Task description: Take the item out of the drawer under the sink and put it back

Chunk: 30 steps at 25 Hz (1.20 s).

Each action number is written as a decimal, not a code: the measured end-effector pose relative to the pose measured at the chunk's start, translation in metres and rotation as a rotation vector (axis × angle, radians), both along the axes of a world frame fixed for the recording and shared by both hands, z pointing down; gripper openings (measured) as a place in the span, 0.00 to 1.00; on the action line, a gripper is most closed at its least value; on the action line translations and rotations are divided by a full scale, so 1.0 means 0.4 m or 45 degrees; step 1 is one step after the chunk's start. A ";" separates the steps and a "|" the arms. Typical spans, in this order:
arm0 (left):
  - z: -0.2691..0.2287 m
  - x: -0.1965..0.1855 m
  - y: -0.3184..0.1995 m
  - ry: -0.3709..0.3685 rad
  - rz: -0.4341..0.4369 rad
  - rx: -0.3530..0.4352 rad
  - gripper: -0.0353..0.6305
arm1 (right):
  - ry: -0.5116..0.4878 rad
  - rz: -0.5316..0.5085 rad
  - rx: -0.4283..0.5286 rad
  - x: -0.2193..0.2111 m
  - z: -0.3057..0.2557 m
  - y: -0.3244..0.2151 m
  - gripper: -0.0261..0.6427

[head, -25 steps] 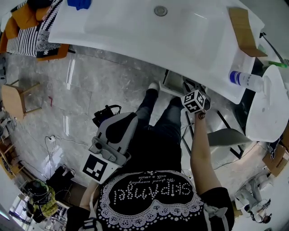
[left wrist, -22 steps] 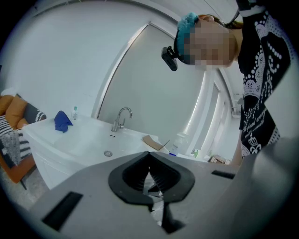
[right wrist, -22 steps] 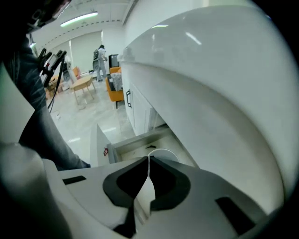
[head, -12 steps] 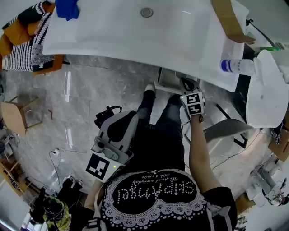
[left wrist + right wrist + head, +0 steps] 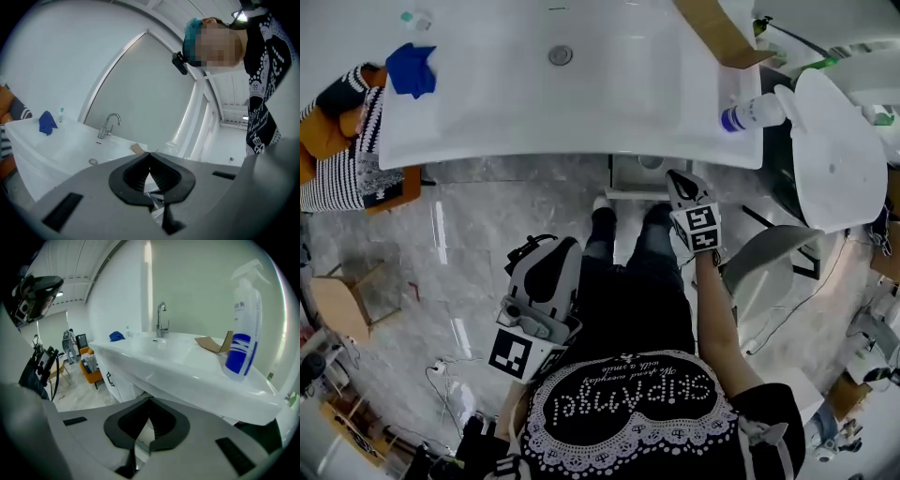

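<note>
White sink counter (image 5: 506,103) stretches ahead of both your sets of fingertips, and a spray bottle (image 5: 750,114) stands on it to their right. Your right gripper (image 5: 675,178) is clenched on nothing, with its tips just beside the pulled-out drawer (image 5: 623,194) below the counter. What lies in the drawer is too small to tell. Your left gripper (image 5: 149,157) is clenched empty as well, well back from it.
</note>
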<state>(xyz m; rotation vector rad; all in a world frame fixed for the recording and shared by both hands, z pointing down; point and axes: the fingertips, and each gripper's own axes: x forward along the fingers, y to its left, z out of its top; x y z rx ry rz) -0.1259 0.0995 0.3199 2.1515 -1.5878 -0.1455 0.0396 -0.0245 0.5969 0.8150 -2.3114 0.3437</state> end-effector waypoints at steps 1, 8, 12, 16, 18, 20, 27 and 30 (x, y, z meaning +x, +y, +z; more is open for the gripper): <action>-0.004 0.001 -0.004 0.001 0.005 0.012 0.06 | -0.021 0.023 0.010 0.002 -0.014 -0.003 0.07; -0.028 0.013 -0.026 -0.009 0.049 0.083 0.06 | -0.124 0.081 0.108 -0.008 -0.120 0.005 0.07; -0.040 0.022 -0.038 -0.014 0.076 0.111 0.06 | -0.192 0.133 0.143 -0.004 -0.176 0.008 0.07; -0.045 0.025 -0.048 -0.014 0.090 0.124 0.06 | -0.255 0.204 0.155 0.012 -0.218 0.007 0.07; -0.046 0.024 -0.053 -0.010 0.092 0.131 0.06 | -0.265 0.223 0.158 0.018 -0.230 0.007 0.07; -0.046 0.024 -0.059 -0.007 0.095 0.137 0.06 | -0.269 0.233 0.168 0.021 -0.238 0.006 0.07; -0.058 0.031 -0.075 -0.001 0.119 0.157 0.06 | -0.315 0.261 0.230 0.023 -0.307 -0.003 0.07; -0.065 0.031 -0.081 -0.006 0.119 0.172 0.06 | -0.347 0.271 0.269 0.023 -0.348 -0.011 0.07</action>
